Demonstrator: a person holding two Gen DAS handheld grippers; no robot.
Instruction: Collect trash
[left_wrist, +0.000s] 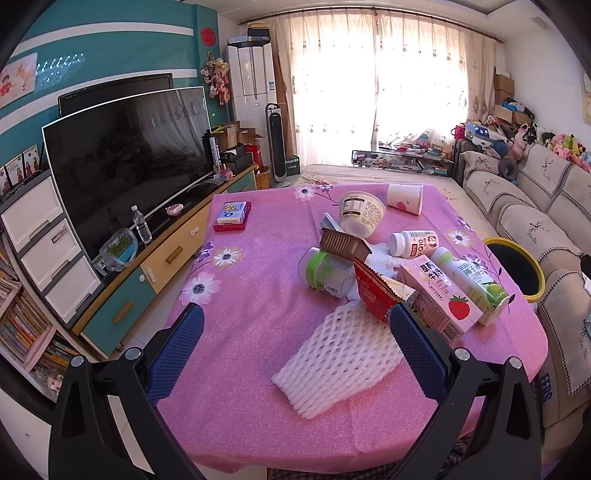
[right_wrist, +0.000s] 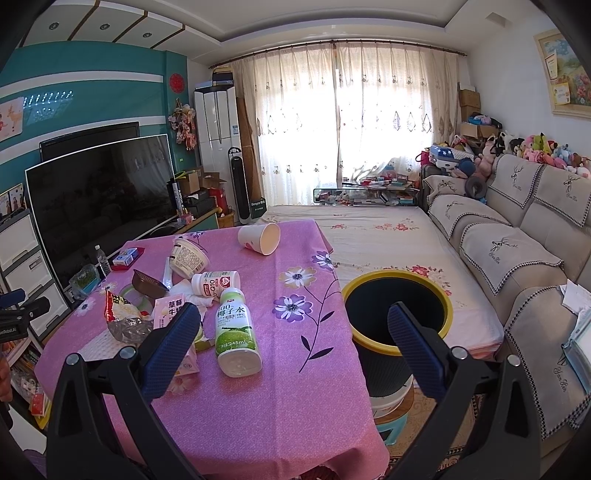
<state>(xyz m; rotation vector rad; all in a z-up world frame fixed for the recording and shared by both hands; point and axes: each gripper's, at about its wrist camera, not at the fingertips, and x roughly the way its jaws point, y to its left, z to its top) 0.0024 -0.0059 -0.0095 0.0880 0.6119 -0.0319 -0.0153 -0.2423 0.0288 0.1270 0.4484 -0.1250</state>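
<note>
Trash lies on the pink tablecloth: a white foam net, a red snack bag, a strawberry milk carton, a coconut water bottle, a white pill bottle, a brown tray, a green-lidded tub, a paper bowl and a paper cup. My left gripper is open above the foam net. My right gripper is open over the table's right edge, next to a black bin with a yellow rim.
A small blue box on a red tray sits at the table's far left. A TV on a low cabinet stands left. A beige sofa runs along the right, with a floral mat beyond the table.
</note>
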